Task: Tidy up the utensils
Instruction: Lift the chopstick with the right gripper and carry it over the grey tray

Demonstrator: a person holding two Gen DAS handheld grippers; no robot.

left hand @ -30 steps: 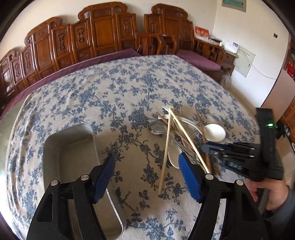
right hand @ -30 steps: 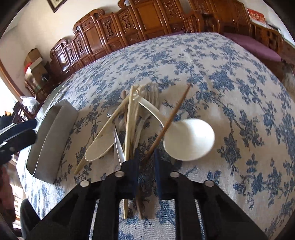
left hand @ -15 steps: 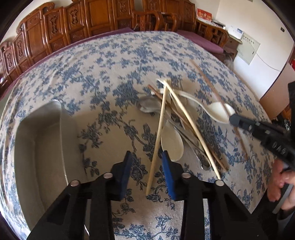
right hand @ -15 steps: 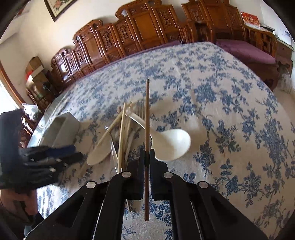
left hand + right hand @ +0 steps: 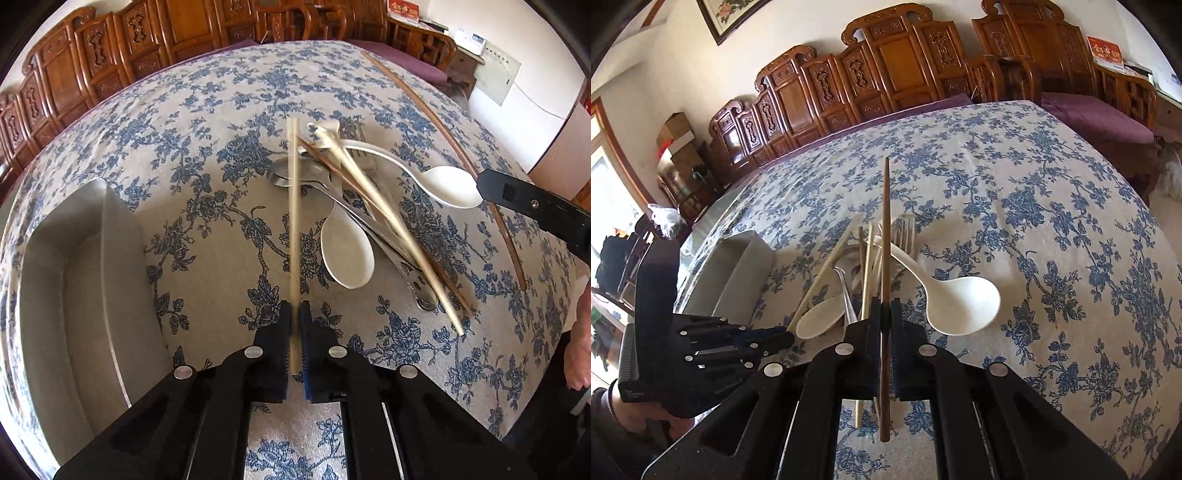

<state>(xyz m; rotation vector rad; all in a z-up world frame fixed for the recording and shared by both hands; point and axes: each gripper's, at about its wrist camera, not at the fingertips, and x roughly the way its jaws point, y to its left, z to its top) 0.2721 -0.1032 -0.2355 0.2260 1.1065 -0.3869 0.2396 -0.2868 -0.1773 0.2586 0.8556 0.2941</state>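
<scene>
Since one second ago, the left tool [image 5: 294, 317] came down from wide spread and now pinches the pale chopstick [image 5: 293, 206] near its end. The right tool [image 5: 885, 314] is pressed on the dark chopstick [image 5: 885, 258], lifted above the pile. Probably each holds one stick so they come free of the tangle. Two white spoons [image 5: 347, 251], metal spoons and a fork remain crossed on the bench [image 5: 207, 122]. The steel tray [image 5: 74, 295] waits at the left, apparently for sorting.
</scene>
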